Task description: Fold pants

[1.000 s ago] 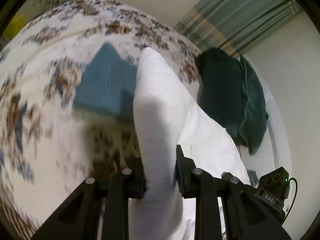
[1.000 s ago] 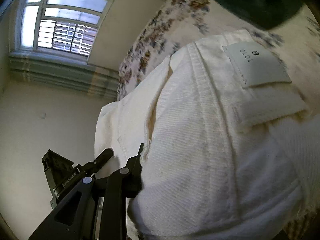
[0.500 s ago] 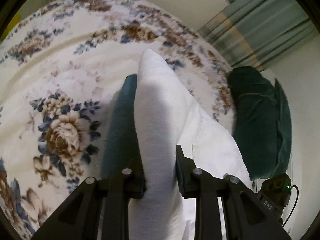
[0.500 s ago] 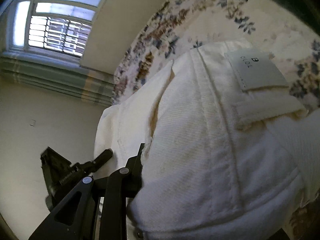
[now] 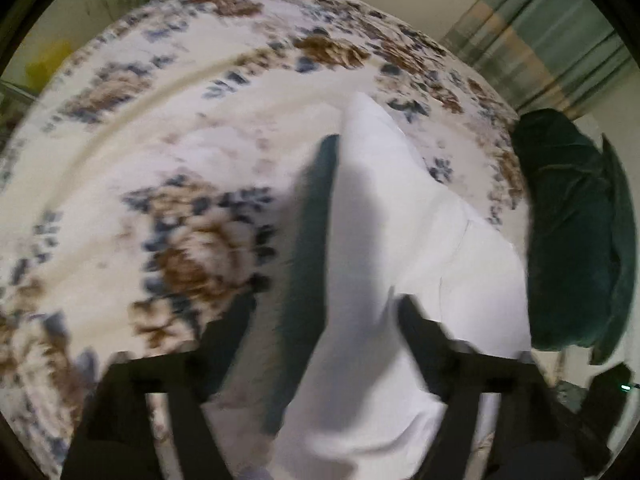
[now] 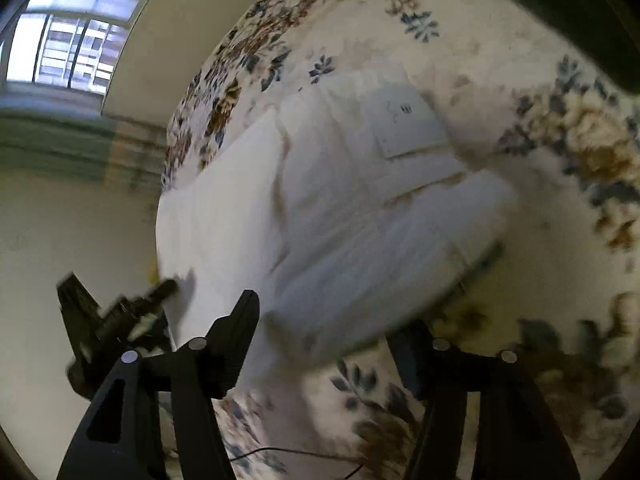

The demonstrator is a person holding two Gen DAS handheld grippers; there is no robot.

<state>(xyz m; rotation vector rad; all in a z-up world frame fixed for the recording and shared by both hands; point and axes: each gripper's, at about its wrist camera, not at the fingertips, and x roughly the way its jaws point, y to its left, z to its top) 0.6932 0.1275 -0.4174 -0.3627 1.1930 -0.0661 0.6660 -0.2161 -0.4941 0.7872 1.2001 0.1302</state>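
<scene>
Bedspread: floral cover [image 5: 192,240] fills both views and serves as the landmark.
Pants: white folded pants [image 6: 340,208] lie on the bedspread, long axis running away from both grippers, beside a dark green garment [image 5: 576,232].
Left gripper [image 5: 324,336]: jaws apart, white cloth between them, unclamped.
Right gripper [image 6: 324,328]: jaws apart, just short of the bundle's near edge; about equally near.

Black hand-held gripper [image 6: 324,332], silver screws [image 6: 129,357].
</scene>
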